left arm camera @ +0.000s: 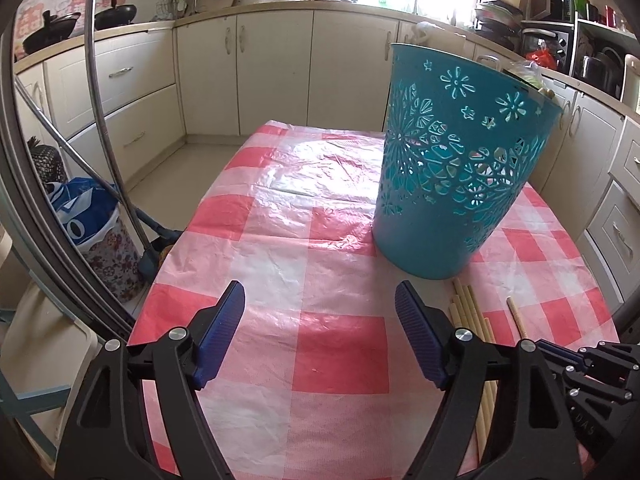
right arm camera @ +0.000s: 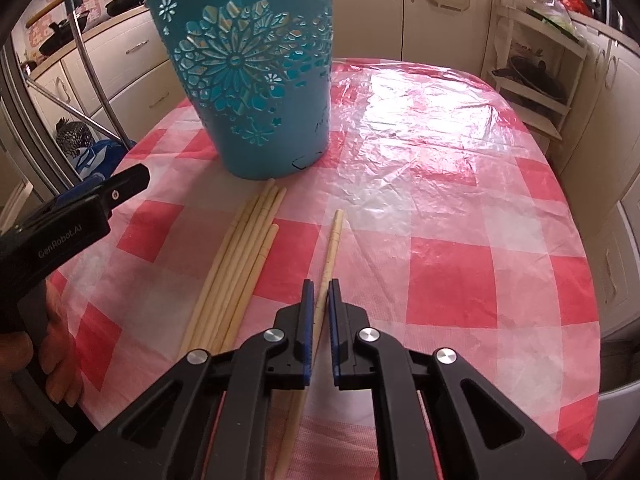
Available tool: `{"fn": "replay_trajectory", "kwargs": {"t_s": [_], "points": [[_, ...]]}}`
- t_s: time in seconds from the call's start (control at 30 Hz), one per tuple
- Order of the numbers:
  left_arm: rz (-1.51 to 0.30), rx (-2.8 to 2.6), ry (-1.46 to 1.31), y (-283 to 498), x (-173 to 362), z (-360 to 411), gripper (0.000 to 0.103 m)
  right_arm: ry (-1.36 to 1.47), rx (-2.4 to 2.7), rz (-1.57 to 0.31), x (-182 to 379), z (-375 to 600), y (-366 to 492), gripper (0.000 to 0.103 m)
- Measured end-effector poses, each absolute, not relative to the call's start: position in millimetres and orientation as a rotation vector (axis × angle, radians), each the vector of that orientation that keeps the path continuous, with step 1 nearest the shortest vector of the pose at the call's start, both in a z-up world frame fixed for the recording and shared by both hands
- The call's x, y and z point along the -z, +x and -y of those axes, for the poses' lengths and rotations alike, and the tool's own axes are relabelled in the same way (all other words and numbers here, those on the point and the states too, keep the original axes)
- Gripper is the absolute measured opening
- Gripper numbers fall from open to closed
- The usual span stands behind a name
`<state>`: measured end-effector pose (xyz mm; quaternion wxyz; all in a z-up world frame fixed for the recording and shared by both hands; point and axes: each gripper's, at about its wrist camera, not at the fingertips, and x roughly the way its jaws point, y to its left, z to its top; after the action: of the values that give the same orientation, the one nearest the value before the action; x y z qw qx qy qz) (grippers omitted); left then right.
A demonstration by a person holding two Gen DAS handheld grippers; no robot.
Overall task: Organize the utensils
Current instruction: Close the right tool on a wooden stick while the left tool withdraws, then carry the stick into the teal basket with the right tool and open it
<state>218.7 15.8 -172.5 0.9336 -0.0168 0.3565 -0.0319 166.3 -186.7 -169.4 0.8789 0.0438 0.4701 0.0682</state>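
- Clearly, in the left wrist view, the left gripper (left arm camera: 320, 306) has its fingers spread wide with nothing between them, hanging over bare checked table (left arm camera: 304, 240). The teal basket (left arm camera: 456, 168) stands upright ahead and to their right; the bundle of chopsticks (left arm camera: 472, 312) lies just beyond the right-hand finger, not between the two.
- To steady the basket, I judge the left gripper should shift right before closing.
- In the right wrist view, the right gripper (right arm camera: 320, 286) is pinched shut on a single chopstick (right arm camera: 333, 240), whose tip points towards the basket (right arm camera: 248, 64).
- Best lift it level, clear of the bundle (right arm camera: 240, 260) just beside, then tip it into the basket.
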Motion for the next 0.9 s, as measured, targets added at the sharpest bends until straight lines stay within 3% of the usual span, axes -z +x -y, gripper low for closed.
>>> {"fn": "replay_trajectory", "kwargs": {"t_s": [0.4, 0.63, 0.9], "points": [[-0.753, 0.080, -0.034, 220, 177, -14, 0.074, 0.482, -0.273, -0.865, 123, 233, 139, 0.006], [-0.752, 0.083, -0.034, 221, 177, -13, 0.074, 0.583, -0.347, -0.641, 37, 248, 144, 0.006], [-0.754, 0.089, -0.043, 221, 178, -15, 0.075, 0.498, -0.380, -0.415, -52, 224, 196, 0.006]]}}
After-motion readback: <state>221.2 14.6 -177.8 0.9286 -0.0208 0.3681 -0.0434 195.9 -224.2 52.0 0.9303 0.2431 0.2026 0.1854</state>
